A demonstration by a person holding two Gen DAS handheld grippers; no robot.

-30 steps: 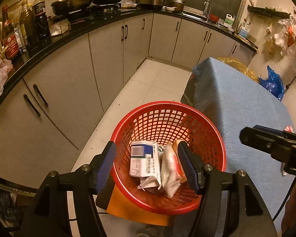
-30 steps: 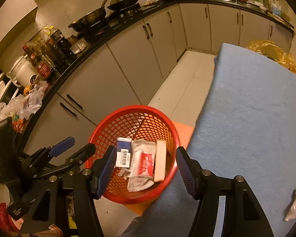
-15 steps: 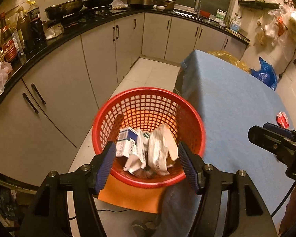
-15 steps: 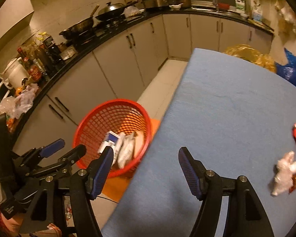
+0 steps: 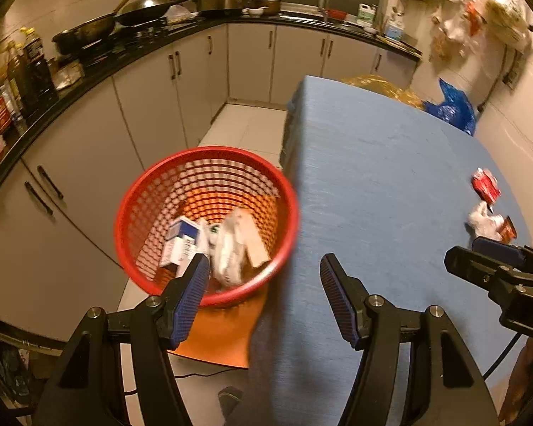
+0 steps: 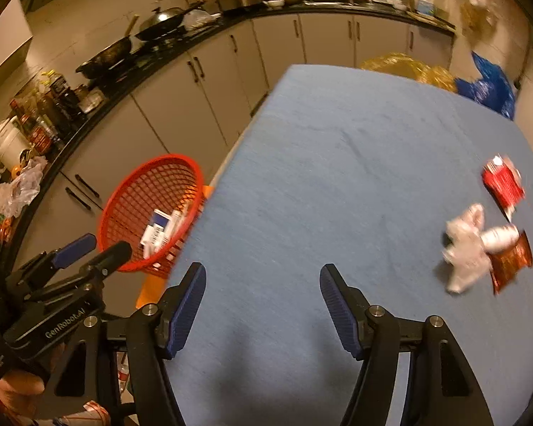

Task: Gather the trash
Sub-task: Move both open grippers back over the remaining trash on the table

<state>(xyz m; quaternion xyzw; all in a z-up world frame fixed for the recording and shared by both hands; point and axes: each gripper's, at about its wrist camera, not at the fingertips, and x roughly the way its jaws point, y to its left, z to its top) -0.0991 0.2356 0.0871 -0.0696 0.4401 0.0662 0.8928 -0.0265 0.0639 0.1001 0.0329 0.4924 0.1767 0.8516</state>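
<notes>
Trash is lying in two places. A red mesh basket (image 5: 206, 220) is standing on the floor just beside the near-left edge of the bench (image 5: 373, 177), which is wearing a blue cloth, and an orange sheet (image 5: 216, 340) is showing under the basket. Inside the basket a blue-and-white carton (image 5: 179, 245) is leaning next to a crumpled white wrapper (image 5: 227, 252) and a piece of brown card (image 5: 254, 245). Out on the bench's right side, a red packet (image 6: 502, 181) is resting near a crumpled white wrapper (image 6: 469, 248), which is touching a dark red foil packet (image 6: 511, 262); motion blur is hiding their print.

The left gripper (image 5: 264, 269) is hovering over the line where basket meets bench, its blue-padded fingers (image 5: 192, 291) spread wide with nothing between them. The right gripper (image 6: 263, 278) is hanging above the blue cloth, well apart from the packets to its right, and its fingers (image 6: 337, 305) are likewise standing wide apart and carrying nothing. In the left wrist view the right gripper's tips are reaching in from the right edge, just below the white wrapper.

Behind, grey cabinets (image 5: 152, 106) are curving under a dark countertop (image 6: 131, 81) that is bearing woks (image 6: 160, 25), pots and bottles (image 5: 32, 67). A blue plastic bag (image 5: 451, 106) and a yellow bag (image 6: 401, 65) are sitting beyond the bench's far end.
</notes>
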